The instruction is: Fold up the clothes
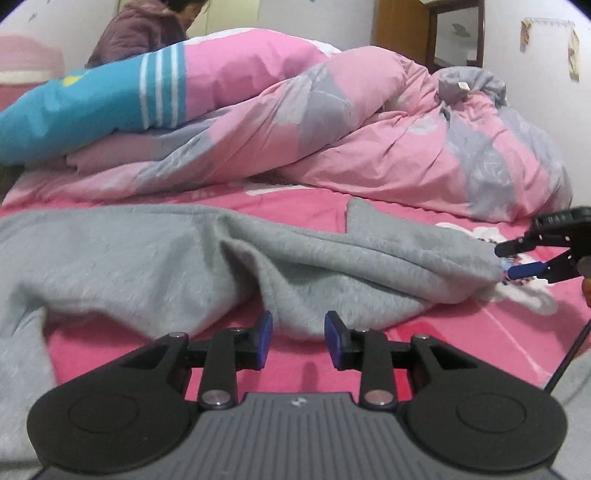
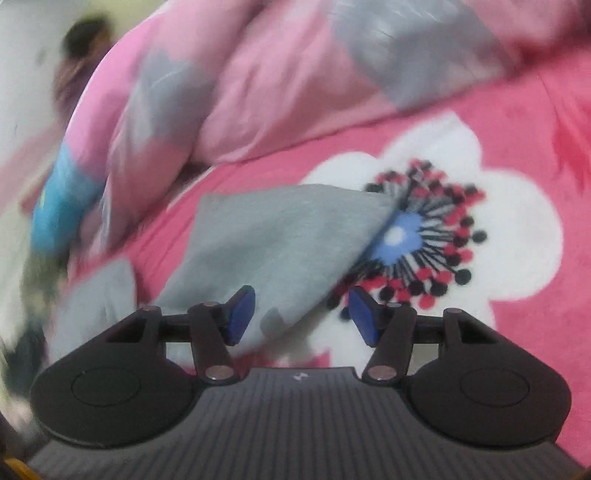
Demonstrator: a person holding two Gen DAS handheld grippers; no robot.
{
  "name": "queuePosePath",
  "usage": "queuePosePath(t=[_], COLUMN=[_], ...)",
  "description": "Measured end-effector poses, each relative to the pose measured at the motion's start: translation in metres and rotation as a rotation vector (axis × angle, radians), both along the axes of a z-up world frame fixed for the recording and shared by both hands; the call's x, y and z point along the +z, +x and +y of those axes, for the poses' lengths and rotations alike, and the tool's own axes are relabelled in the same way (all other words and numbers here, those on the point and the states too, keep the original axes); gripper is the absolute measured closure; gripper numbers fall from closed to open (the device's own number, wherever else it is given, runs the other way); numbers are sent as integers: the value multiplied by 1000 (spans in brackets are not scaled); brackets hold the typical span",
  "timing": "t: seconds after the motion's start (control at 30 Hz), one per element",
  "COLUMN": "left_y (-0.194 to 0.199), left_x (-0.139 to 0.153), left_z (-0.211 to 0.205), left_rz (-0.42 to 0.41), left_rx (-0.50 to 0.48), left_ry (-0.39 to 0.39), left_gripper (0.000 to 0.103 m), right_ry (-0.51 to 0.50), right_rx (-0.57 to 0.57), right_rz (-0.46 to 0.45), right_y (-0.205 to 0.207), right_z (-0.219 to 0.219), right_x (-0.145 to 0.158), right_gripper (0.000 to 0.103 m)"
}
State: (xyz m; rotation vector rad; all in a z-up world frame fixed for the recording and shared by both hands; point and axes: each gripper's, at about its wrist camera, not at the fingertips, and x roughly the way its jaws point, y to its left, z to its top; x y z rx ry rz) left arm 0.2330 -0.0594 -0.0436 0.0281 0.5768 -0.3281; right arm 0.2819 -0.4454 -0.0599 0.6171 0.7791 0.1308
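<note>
The grey garment (image 1: 155, 258) lies spread and rumpled across the pink bedsheet (image 1: 295, 362), on the near side of the heaped pink-and-grey duvet (image 1: 369, 140). The left gripper (image 1: 298, 341) is released: its blue pads (image 1: 264, 338) stand apart with a clear gap, positioned just short of a hanging fold of the garment, and nothing is pressed between them. The right gripper (image 2: 301, 317) is likewise released: its pads (image 2: 242, 317) stand wide apart over one corner of the garment (image 2: 277, 240), with cloth lying beneath the gap but not clamped. That corner rests against the white flower print (image 2: 443, 221) on the bedsheet (image 2: 517, 122), covering part of the flower's edge. In the left wrist view, the right gripper (image 1: 517, 260) appears at the far end of the garment, jaws parted around the cloth tip. A person in a purple jacket (image 1: 144, 29) sits beyond the duvet, next to a blue-and-pink pillow (image 1: 92, 107).
</note>
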Motion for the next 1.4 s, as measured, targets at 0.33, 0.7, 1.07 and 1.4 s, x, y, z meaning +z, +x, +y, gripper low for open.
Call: queuePosePath(t=[0.33, 0.7, 1.07, 1.4], left_y=[15, 23, 27, 27], left_x=[-18, -31, -34, -36], left_z=[29, 50, 56, 59], left_rz=[48, 103, 128, 137], left_rx=[53, 70, 71, 69], left_ry=[-173, -314, -355, -376], left_gripper=[71, 70, 69, 68], right_ry=[291, 337, 209, 33], right_rx=[-46, 222, 575, 454], right_rz=[-127, -307, -349, -21], right_y=[-2, 107, 118, 173], right_z=[0, 124, 237, 201], right_x=[5, 105, 125, 21], right_gripper=[99, 99, 55, 54])
